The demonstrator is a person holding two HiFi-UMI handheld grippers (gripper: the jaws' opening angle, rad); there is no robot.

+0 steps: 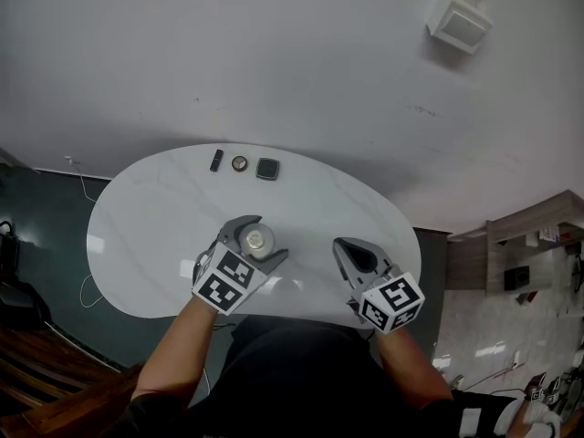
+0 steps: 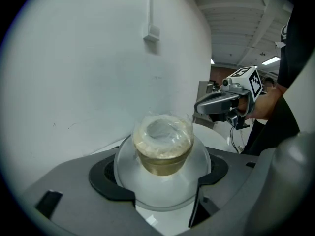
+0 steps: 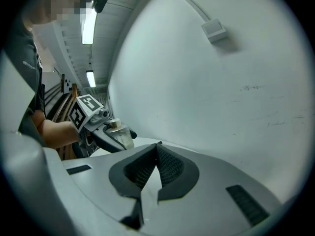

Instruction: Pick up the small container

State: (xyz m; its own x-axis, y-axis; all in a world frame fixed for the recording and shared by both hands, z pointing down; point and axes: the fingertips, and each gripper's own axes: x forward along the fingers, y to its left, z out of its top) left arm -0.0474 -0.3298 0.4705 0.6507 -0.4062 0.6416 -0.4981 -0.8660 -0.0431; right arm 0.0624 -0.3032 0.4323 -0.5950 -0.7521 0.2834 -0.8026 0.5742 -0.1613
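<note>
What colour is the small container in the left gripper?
The small container is clear, with pale tan contents; best in the left gripper view.

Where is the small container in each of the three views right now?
Head view: the small container sits low and centre, between the jaws of the left gripper.
Left gripper view: the container is at the centre, clamped between the jaws.
Right gripper view: the container is small at the far left, held in the left gripper.
Shared landmark: the white wall box.
</note>
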